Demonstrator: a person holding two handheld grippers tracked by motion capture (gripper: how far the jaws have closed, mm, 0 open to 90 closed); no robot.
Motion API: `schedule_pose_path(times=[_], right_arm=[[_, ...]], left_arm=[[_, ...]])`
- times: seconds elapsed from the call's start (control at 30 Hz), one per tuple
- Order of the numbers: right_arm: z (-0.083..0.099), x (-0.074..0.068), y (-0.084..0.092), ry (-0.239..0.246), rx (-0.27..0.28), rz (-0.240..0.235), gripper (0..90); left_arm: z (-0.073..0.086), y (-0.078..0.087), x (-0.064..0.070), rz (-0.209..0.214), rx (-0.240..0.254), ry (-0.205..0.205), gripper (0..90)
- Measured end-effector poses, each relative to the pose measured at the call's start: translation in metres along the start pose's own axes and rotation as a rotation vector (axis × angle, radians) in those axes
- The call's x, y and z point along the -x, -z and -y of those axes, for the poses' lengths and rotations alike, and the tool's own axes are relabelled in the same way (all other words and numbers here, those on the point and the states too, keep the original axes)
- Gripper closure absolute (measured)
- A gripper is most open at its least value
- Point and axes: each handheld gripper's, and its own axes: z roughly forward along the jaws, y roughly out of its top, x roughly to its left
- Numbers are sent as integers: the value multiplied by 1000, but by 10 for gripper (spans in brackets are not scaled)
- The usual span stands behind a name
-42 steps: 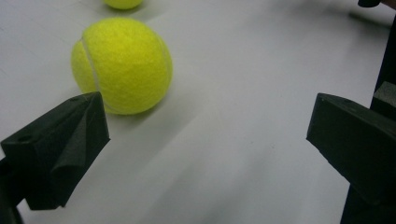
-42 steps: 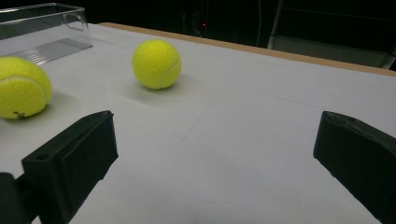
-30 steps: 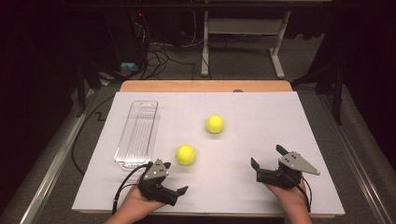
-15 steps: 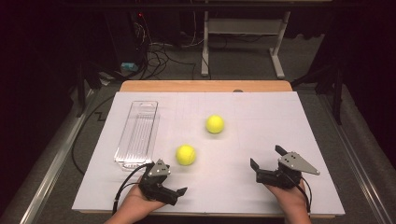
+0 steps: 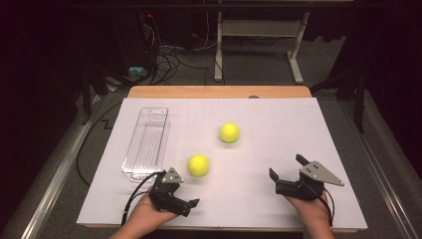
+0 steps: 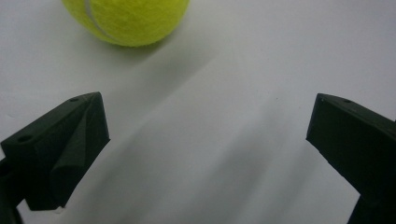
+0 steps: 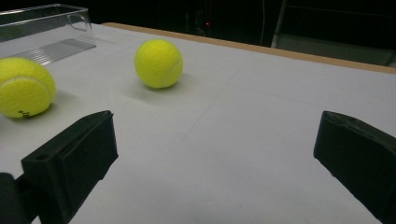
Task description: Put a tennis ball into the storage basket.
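- High view, far left: a clear plastic tray (image 5: 147, 142) lies lengthwise on the white surface (image 5: 278, 124).
- Left claw (image 5: 186, 203), jaws spread wide, holds nothing, low at the near edge.
- Near tennis ball (image 5: 198, 165) sits just beyond the left claw, beside the tray.
- Far tennis ball (image 5: 229, 132) rests mid-surface, apart from the first.
- Right claw (image 5: 284, 170), jaws wide and empty, near the front right.

Three cameras, one white table

The high view looks down and forward from above. Each gripper view sits low, close to the white tabletop (image 5: 278, 129). All three share the nearer fuzzy yellow tennis ball (image 5: 198, 165) (image 6: 126, 21) (image 7: 23, 93).
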Motion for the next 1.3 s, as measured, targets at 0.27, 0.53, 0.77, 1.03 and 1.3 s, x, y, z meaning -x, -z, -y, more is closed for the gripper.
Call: schedule_pose_path(times=[0.27,0.53,0.77,1.03,1.3], right_arm=[[2,3,4,-2,13,4,0],[2,-4,4,29,9,-12,0],[3,-5,4,26,6,-20,0],[3,-6,5,28,2,-28,0],[4,-7,6,29,0,-33,0]], left_arm=[[-13,2,0,-14,-65,-16,3],[-22,1,-1,-15,-150,-52,7],[-31,0,2,-15,-218,-81,7],[-38,2,0,-5,-283,-89,7],[-41,4,-2,12,-338,-84,8]])
